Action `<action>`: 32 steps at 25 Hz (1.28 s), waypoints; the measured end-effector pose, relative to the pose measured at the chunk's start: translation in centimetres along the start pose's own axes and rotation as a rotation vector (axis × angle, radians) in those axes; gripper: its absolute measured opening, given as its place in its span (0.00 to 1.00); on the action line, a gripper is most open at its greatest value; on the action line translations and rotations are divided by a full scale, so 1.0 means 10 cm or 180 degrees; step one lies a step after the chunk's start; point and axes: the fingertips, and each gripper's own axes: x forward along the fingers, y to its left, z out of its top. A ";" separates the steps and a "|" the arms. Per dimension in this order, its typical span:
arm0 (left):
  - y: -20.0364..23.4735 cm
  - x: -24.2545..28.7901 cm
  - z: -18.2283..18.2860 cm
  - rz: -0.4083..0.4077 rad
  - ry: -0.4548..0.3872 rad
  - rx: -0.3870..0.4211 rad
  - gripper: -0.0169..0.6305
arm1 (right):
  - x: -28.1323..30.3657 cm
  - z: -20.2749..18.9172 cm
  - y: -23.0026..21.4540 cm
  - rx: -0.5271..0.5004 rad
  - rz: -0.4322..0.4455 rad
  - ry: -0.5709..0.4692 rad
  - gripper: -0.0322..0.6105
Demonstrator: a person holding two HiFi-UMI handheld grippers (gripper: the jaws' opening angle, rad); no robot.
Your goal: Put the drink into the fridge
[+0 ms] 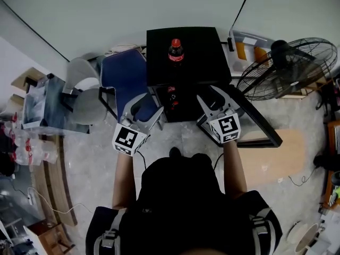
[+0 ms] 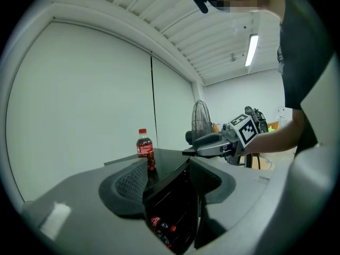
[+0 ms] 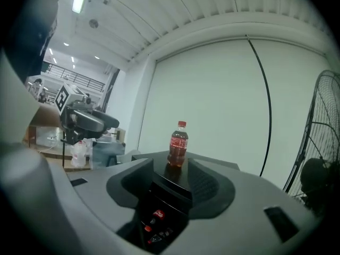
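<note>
A cola bottle (image 1: 176, 50) with a red cap stands upright on top of a low black fridge (image 1: 199, 57). The fridge door (image 1: 260, 126) hangs open toward the right, and red-labelled drinks (image 1: 171, 93) show inside. My left gripper (image 1: 149, 106) and right gripper (image 1: 210, 95) hover side by side in front of the open fridge, below the level of the bottle. In the left gripper view the bottle (image 2: 144, 148) is beyond the open left gripper (image 2: 169, 187), and the right gripper (image 2: 212, 141) shows to the side. The right gripper (image 3: 170, 195) is open too, with the bottle (image 3: 178, 144) straight ahead and apart.
A blue chair (image 1: 125, 76) and a grey chair (image 1: 85, 92) stand left of the fridge. A floor fan (image 1: 289, 68) is at the right, with a wooden board (image 1: 284, 158) on the floor beside the door. A white wall runs behind the fridge.
</note>
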 end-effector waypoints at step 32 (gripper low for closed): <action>0.23 -0.37 -0.22 0.0439 0.0031 -0.0273 0.40 | 0.95 0.63 -0.19 -0.0113 0.0629 -0.0103 0.40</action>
